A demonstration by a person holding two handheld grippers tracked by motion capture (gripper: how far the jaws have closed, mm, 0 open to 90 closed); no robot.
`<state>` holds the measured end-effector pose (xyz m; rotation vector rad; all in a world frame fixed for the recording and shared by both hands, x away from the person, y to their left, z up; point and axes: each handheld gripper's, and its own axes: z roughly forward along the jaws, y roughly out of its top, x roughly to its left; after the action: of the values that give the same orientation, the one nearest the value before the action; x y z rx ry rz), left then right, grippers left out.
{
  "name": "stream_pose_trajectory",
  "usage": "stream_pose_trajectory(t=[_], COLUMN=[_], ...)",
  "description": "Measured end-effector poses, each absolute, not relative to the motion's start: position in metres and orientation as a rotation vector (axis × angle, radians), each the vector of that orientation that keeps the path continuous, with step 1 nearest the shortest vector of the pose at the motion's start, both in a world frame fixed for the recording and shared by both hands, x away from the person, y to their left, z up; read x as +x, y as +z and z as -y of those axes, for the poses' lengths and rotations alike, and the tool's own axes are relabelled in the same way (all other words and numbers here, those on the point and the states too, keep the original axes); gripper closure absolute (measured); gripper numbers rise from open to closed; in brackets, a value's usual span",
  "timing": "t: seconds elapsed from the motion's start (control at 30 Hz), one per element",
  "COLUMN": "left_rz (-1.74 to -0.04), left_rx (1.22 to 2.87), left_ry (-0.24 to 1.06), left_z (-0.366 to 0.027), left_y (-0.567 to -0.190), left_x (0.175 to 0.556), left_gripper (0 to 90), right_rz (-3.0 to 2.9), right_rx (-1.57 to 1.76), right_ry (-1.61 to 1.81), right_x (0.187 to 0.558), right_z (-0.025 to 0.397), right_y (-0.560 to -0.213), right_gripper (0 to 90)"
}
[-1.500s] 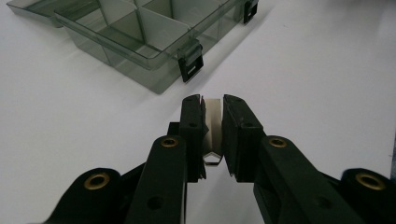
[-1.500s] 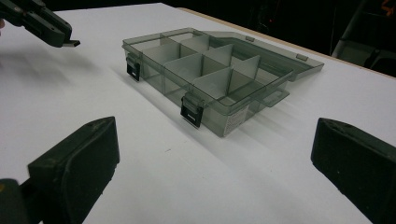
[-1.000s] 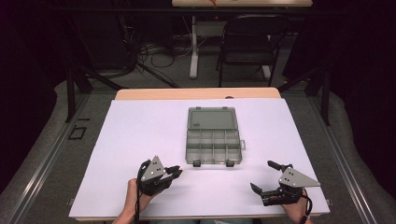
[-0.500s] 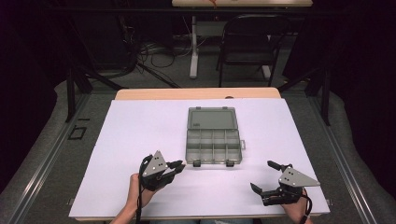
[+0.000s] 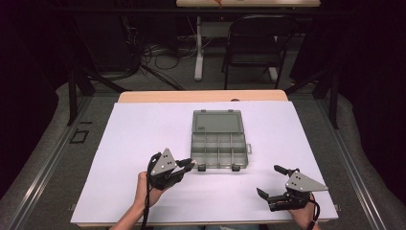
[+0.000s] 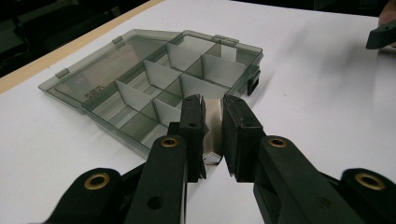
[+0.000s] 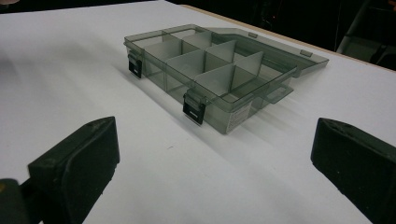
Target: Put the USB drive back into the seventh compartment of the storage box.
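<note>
A smoky clear organizer box (image 5: 219, 152) lies open mid-table, its lid (image 5: 216, 121) flat behind the divided tray; no contents show in the compartments. My left gripper (image 5: 190, 166) is at the tray's front left corner. In the left gripper view its jaws (image 6: 212, 100) are nearly closed on a pale flat piece (image 6: 213, 128), right in front of the box (image 6: 154, 88). My right gripper (image 5: 269, 180) rests near the table's front right, wide open with nothing between its pads (image 7: 88, 149). It faces the box (image 7: 210, 60) and its two black latches (image 7: 194, 108).
White sheet (image 5: 134, 139) covers the table, with a wooden edge (image 5: 201, 96) at the back. A folding chair (image 5: 251, 43) and a table leg with cables stand on the floor beyond. The other gripper's jaw tip (image 6: 380, 37) shows far right in the left gripper view.
My left gripper has moved forward and a little right, up to the box's front left corner. The right gripper has stayed put and open.
</note>
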<state>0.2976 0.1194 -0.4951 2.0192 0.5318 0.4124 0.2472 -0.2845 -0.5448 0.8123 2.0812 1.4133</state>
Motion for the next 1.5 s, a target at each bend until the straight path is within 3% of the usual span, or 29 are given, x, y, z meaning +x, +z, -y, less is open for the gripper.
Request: stream_pose_trajectory(t=[1.5], left_rz=[-0.544], left_rx=[1.973], left_ry=[0.387], left_z=[-0.076], left_y=[-0.474], left_x=[0.341], left_gripper=[78.5], right_rz=[-2.083], right_rx=[0.812], right_ry=[1.417], right_x=[0.247], right_z=[0.285], right_y=[-0.545], right_gripper=[0.6])
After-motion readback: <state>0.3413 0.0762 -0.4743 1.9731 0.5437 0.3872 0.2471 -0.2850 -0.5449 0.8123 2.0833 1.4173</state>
